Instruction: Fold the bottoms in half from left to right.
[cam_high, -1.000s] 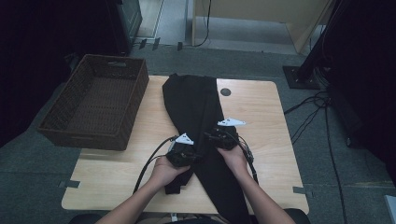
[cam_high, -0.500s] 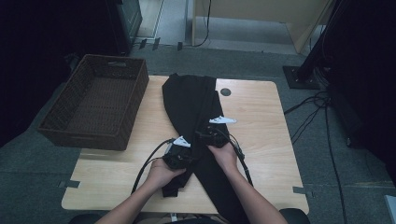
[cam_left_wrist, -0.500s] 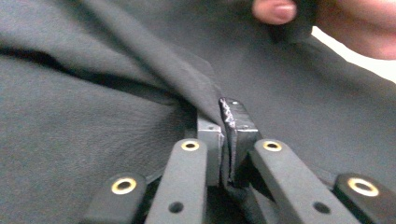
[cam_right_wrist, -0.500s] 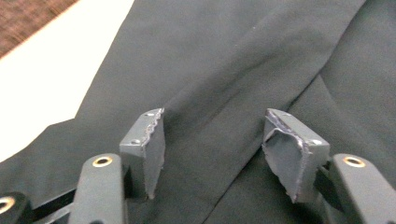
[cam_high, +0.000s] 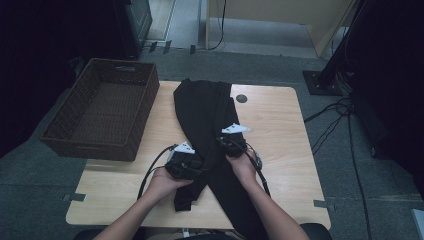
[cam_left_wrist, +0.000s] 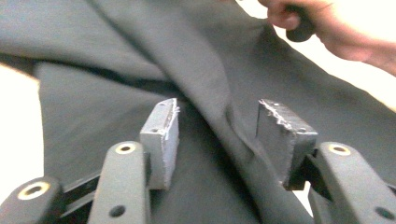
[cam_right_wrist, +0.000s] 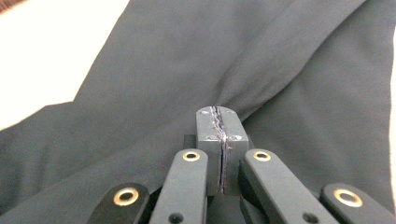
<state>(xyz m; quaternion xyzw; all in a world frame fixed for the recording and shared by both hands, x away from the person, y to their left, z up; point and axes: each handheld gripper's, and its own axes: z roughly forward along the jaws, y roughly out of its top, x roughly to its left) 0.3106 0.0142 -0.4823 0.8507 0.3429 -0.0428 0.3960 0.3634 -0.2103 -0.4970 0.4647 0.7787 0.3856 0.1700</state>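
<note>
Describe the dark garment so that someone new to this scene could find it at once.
On the pale wooden table, right of the brown wicker basket, a long black garment runs diagonally toward the person. It is the only cloth there, creased lengthwise, lying between both hands.

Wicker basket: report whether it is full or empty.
Empty. The high view shows the wicker basket with its bare woven bottom exposed; the black garment lies on the table beside it.

Left gripper (cam_left_wrist: 217, 135) jaws just opened; right gripper (cam_right_wrist: 219, 140) jaws pinched together.
</note>
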